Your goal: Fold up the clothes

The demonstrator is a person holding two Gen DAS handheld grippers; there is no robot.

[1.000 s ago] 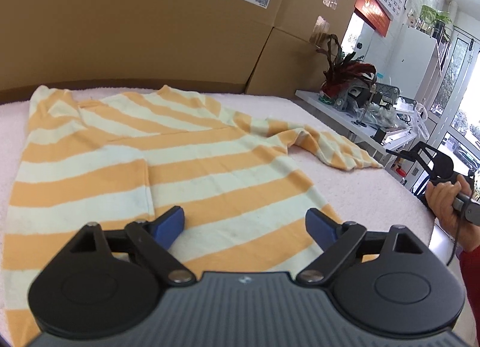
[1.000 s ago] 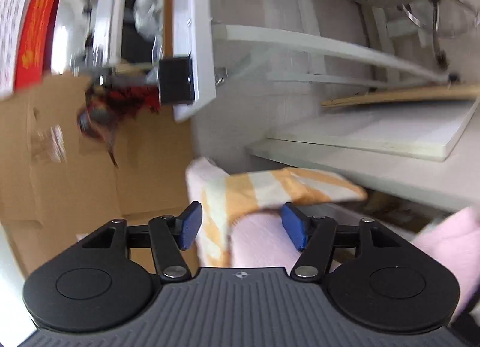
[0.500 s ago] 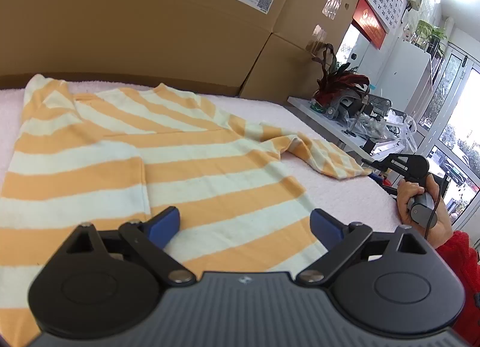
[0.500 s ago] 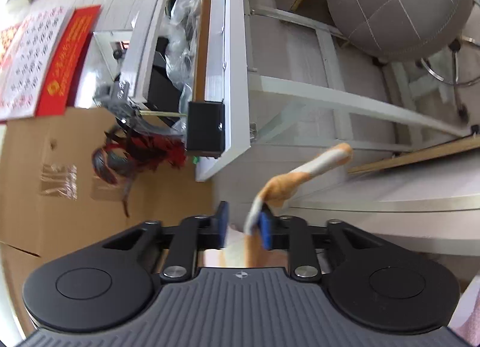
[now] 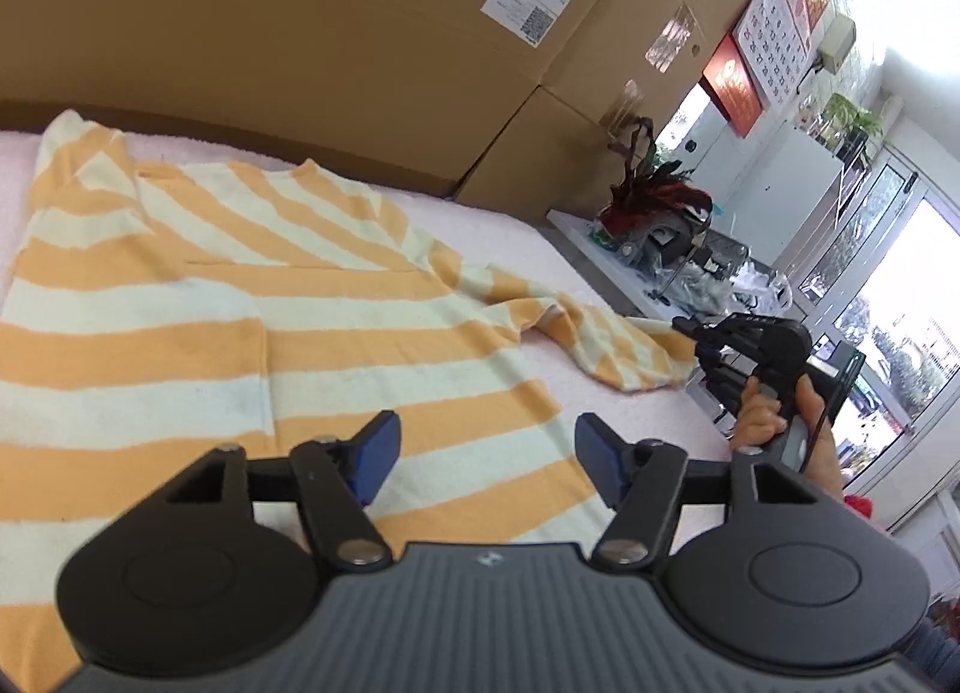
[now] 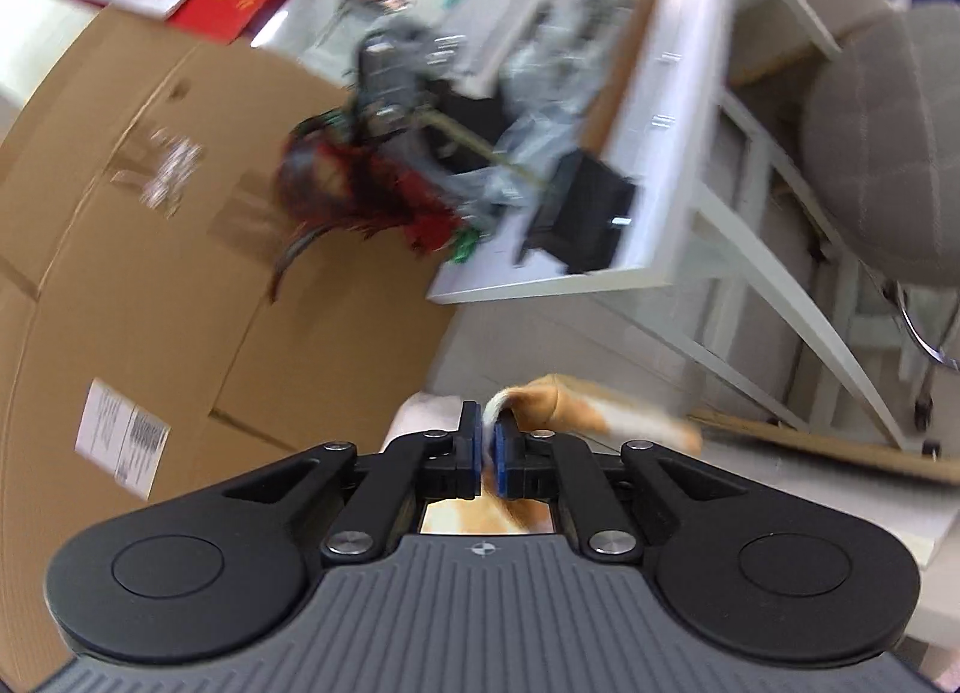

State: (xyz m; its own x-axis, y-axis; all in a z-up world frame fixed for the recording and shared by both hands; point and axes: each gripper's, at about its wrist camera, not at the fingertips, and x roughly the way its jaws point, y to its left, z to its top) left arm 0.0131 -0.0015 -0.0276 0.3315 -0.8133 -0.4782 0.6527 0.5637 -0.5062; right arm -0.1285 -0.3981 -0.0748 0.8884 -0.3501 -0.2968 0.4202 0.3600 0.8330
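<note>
Mostly hidden, left wrist view: the near hem of the striped shirt (image 5: 300,327) disappears under the left gripper (image 5: 483,456)'s body; its left edge is cut off by the frame.
Left gripper: blue pads spread wide, hovering above the shirt's lower part, holding nothing.
Shirt place: spread flat on the pink towel surface (image 5: 600,411), one sleeve (image 5: 606,342) reaching toward 3 o'clock.
Right gripper, seen from the left: black tool (image 5: 753,342) in a hand (image 5: 780,423) at 3 o'clock, its tips at the sleeve end; the grip itself is too small to judge here.
Surroundings: cardboard boxes (image 5: 336,39) at 12 o'clock, red-leaved plant (image 5: 651,201) at 2 o'clock.
Writing: a shipping label (image 5: 534,6) and a wall calendar (image 5: 780,21), neither legible.
Right wrist view: motion-blurred throughout.
Right gripper (image 6: 489,447): pads pressed together, pinching the sleeve's cuff (image 6: 564,408), which folds away toward 3 o'clock.
Blocking: a white desk (image 6: 654,165) and grey chair (image 6: 882,153) fill the background.
</note>
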